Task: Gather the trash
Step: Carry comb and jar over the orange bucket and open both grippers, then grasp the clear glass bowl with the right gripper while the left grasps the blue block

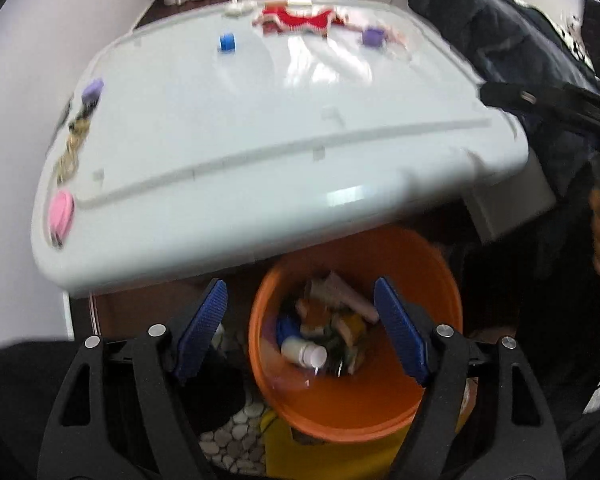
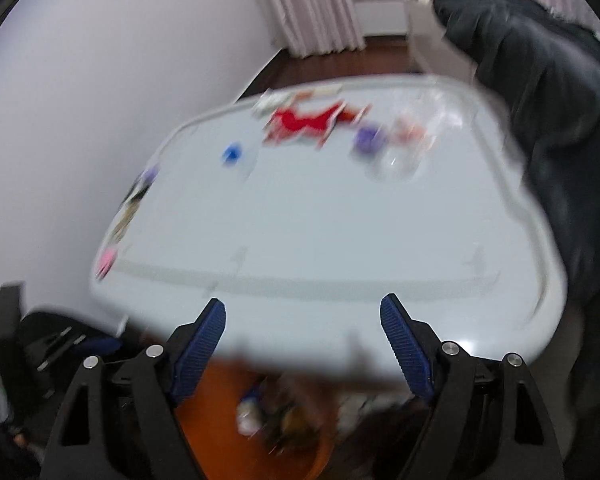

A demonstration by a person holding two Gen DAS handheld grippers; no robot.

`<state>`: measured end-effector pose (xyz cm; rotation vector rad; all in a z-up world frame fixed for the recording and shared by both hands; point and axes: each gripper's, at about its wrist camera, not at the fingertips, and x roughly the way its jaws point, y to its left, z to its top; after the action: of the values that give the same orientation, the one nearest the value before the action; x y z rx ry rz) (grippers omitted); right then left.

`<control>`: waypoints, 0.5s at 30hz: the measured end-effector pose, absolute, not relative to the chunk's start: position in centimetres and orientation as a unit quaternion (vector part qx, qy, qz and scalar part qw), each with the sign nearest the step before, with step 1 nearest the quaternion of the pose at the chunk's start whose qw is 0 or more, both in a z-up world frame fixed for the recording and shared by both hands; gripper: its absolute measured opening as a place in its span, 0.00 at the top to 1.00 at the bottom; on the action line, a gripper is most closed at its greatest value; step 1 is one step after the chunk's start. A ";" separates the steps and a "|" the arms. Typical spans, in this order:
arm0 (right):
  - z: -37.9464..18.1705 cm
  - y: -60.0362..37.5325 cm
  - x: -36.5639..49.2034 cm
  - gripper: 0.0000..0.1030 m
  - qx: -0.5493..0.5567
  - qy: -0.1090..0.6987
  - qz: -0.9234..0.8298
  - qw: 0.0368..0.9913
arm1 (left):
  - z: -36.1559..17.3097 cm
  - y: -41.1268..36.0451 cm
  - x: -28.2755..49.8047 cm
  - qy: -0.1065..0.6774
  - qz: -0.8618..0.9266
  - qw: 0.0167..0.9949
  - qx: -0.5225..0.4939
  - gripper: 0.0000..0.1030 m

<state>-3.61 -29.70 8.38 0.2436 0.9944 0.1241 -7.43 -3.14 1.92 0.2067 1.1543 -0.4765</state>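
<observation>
Two claws, both empty right now. Our left claw [image 1: 300, 312] has its blue ribbed pads spread wide with nothing between them, hanging straight over the round orange plastic bucket [image 1: 436, 280] that sits on the floor just under the worktop edge. Our right claw [image 2: 302, 328] is just as wide apart and holds nothing either; it looks out over the near edge of the worktop, with the bucket only a blurry orange patch below it.

Inside the bucket there's already a decent pile: a small white plastic bottle with a pale cap [image 1: 303, 353] lying on its side, something blue beside it, and a jumble of tan and brown scraps we can't make out.

So we'd say the job is partly done. The pale oval worktop [image 1: 260, 128] is not cleared yet: a crumpled red and white wrapper [image 1: 300, 20] at the far edge, a small blue cap-like piece [image 1: 228, 43], a purple bit [image 1: 372, 36] near the wrapper, another purple one [image 1: 92, 90] and a pink round thing [image 1: 60, 210] along the left rim. Which of those count as trash we can't tell.
</observation>
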 end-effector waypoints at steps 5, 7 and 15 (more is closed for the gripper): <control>7.7 -32.8 4.8 0.23 0.058 0.465 -0.015 0.883 | 5.0 -4.5 -3.4 0.511 -0.224 0.827 0.073 0.27; 6.1 -33.8 7.9 0.23 0.046 0.481 -0.025 0.875 | 5.9 -4.8 -2.0 0.505 -0.220 0.832 0.062 0.27; 1.2 -35.3 13.5 0.54 0.039 0.493 -0.039 0.868 | 6.9 -7.0 5.2 0.468 -0.173 0.865 0.055 0.23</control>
<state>13.49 -35.30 1.22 0.0820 1.0312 -0.0817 5.22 -7.02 6.88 0.1147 0.9799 -0.3634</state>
